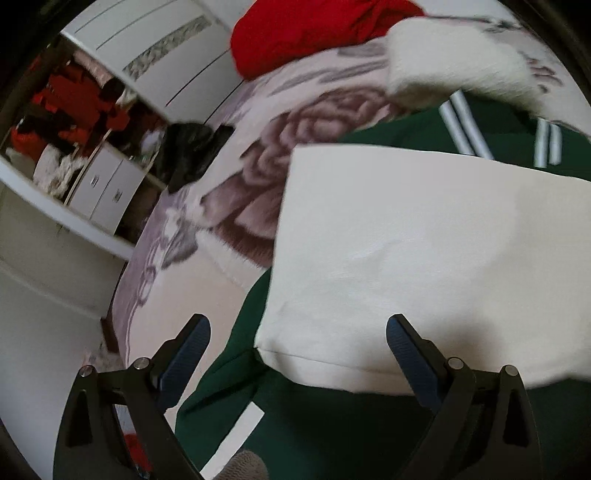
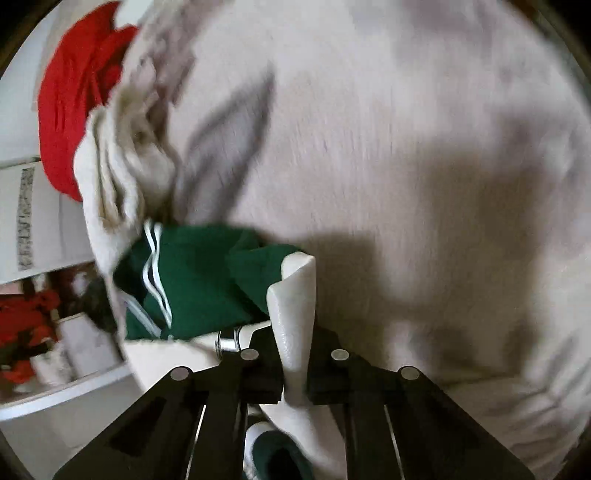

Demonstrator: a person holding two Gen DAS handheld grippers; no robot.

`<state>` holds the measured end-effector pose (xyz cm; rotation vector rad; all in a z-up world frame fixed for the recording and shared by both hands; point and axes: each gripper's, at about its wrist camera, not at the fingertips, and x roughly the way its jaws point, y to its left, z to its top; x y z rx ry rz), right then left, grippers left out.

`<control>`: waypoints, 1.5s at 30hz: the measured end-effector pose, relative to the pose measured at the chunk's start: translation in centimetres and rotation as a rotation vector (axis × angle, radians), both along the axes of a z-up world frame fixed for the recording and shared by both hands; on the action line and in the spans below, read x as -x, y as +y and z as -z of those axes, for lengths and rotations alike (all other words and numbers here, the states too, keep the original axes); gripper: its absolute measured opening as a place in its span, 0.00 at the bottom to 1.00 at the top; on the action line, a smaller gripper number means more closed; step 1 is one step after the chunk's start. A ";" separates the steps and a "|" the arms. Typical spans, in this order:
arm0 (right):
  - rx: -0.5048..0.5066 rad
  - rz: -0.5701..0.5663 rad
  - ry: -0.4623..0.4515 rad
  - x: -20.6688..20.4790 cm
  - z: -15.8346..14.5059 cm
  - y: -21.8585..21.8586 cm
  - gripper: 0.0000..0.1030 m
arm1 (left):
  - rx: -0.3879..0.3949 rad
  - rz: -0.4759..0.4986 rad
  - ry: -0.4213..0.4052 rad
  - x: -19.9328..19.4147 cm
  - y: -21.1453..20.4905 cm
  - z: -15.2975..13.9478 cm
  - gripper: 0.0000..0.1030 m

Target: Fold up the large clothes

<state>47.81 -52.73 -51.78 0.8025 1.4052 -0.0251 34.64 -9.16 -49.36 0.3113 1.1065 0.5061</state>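
A dark green jacket (image 1: 332, 435) with white stripes and a white sleeve panel (image 1: 424, 258) lies on a rose-patterned bed blanket (image 1: 258, 173). My left gripper (image 1: 295, 343) is open and empty, its blue-padded fingers (image 1: 188, 354) straddling the near corner of the white panel. My right gripper (image 2: 295, 384) is shut on a fold of the jacket's white fabric (image 2: 295, 306), which stands up between the jaws. The green body with white stripes (image 2: 184, 284) lies to its left.
A red garment (image 1: 306, 33) and a white fluffy item (image 1: 454, 66) lie further back on the bed. A white wardrobe with drawers (image 1: 107, 184) and cluttered shelves stands to the left. A black bag (image 1: 192, 147) sits by the bed's edge.
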 end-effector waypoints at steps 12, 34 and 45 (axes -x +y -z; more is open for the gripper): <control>0.068 -0.106 0.095 12.4 -6.2 0.5 0.38 | 0.476 0.081 0.118 9.9 2.4 -1.8 0.94; -0.039 -0.412 0.246 30.2 -1.3 8.3 0.42 | 0.898 -0.104 0.059 25.0 -4.8 2.9 0.06; -0.057 -0.464 0.292 32.5 1.4 7.7 0.42 | 0.859 -0.147 0.126 23.8 -1.3 7.3 0.15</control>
